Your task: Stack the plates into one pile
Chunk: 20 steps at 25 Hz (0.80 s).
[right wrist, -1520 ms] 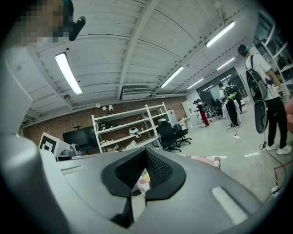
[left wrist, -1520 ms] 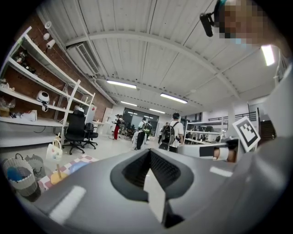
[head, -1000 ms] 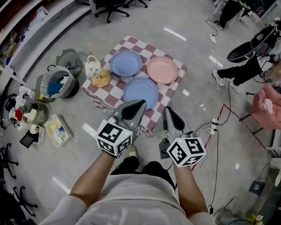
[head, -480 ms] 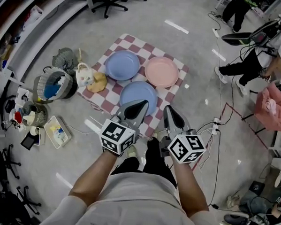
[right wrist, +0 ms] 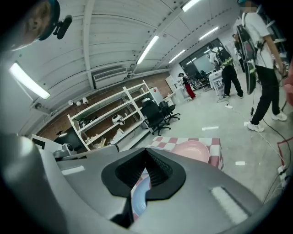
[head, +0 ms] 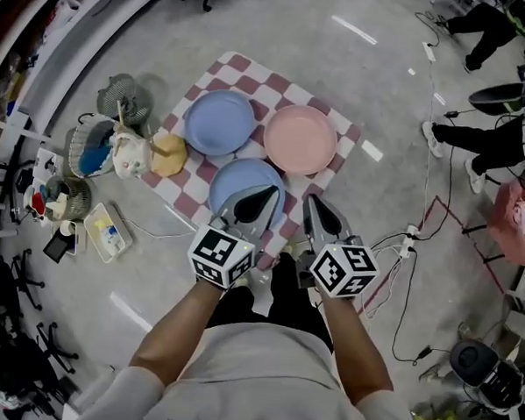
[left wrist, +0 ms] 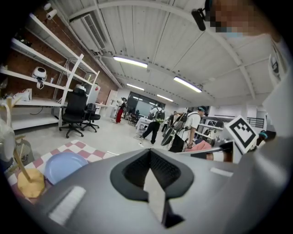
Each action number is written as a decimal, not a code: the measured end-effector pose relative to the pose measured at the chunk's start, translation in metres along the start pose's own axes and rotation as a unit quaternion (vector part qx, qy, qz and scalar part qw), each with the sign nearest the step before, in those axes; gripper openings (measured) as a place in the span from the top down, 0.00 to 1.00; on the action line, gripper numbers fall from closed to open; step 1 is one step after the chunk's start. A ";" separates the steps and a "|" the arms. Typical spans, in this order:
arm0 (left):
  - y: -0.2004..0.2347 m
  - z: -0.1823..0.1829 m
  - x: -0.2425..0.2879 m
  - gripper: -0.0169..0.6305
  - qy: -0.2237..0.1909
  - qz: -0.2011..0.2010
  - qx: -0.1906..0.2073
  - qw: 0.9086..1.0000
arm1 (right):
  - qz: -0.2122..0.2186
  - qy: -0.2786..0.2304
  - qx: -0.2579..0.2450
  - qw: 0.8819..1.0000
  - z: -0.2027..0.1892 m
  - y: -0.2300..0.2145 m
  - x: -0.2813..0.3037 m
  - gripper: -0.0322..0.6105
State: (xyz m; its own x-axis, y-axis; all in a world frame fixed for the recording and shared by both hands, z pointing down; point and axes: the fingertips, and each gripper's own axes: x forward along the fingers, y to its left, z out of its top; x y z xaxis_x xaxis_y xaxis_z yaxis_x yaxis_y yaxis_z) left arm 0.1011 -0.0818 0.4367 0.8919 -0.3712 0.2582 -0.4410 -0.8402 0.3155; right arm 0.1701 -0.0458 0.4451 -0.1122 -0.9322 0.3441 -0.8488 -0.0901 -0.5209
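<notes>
Three round plates were laid on a red-and-white checked cloth (head: 333,121), none yet stacked; a blue plastic plate (head: 219,122) was set at the far left, a pink plastic plate (head: 300,138) at the far right, just beside it, and a second blue plate (head: 238,179) nearest the person. The left gripper (head: 261,196) was held over the near edge of that second blue plate, its fingers brought together at the tips with nothing held between them; the right gripper (head: 314,203) was held just to the right of that plate, its fingers likewise closed and empty. The second blue plate was thus found directly ahead of and below the left fingers, so the left hand was judged the nearer; the pink plate lay further ahead of the right gripper. Being round, the plates offered no long axis. No brand or writing could be read; only black-and-white square markers were seen on the gripper cubes.
</notes>
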 end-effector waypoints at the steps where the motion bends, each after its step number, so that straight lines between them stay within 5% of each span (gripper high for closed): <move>1: 0.001 -0.005 0.009 0.96 0.004 0.003 -0.002 1.000 | 0.000 0.008 0.008 1.000 -0.003 -0.011 0.007 0.94; 11: 0.026 -0.067 0.077 0.96 0.055 0.045 -0.033 0.997 | -0.029 0.077 0.092 0.992 -0.048 -0.112 0.062 0.93; 20: 0.038 -0.115 0.117 0.96 0.096 0.057 -0.048 0.993 | -0.083 0.121 0.197 0.969 -0.097 -0.190 0.103 0.86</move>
State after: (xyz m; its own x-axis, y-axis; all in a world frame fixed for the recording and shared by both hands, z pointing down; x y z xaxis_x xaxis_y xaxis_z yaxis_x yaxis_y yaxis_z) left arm 0.1776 -0.1118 0.5842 0.8046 -0.3721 0.4628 -0.5533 -0.7527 0.3568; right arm 0.2694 -0.0903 0.6551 -0.1493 -0.7881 0.5972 -0.6075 -0.4034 -0.6842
